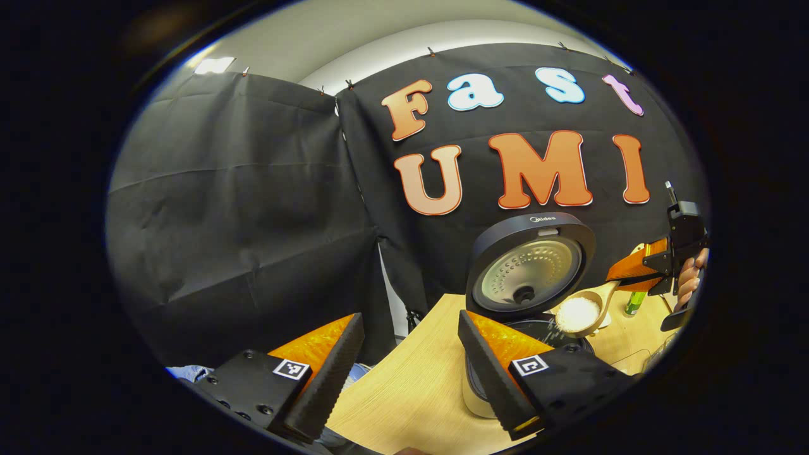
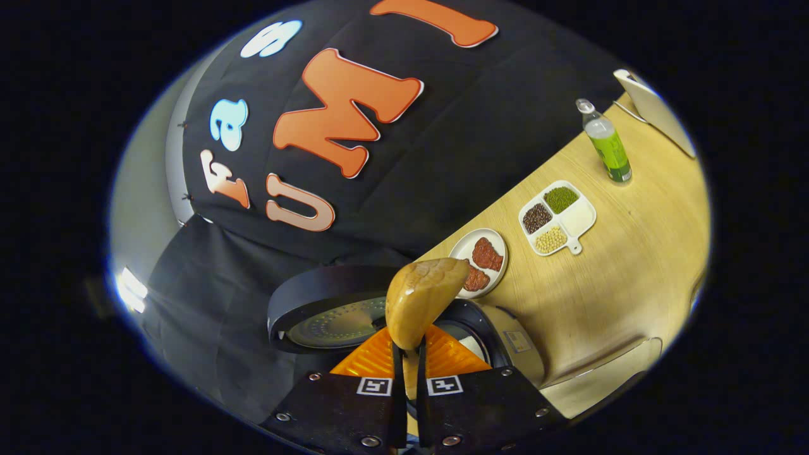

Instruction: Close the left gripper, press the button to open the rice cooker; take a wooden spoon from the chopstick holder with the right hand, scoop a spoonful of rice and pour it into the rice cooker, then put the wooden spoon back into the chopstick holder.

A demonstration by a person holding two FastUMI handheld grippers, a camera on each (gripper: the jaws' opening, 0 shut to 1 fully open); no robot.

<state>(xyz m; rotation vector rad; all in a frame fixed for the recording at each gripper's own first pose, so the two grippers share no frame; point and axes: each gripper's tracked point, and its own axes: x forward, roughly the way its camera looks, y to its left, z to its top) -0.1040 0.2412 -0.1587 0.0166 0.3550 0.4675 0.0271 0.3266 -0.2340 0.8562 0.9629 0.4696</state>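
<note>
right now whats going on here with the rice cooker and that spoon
A person is working with a claw in each hand. The rice cooker stands on the table with its lid up. The right claw is shut on the wooden spoon, tilting it over the open pot so rice spills in. The left claw is open, holding nothing, beside the cooker. Farther along the table stand a plate, a divided dish and a bottle.
</note>
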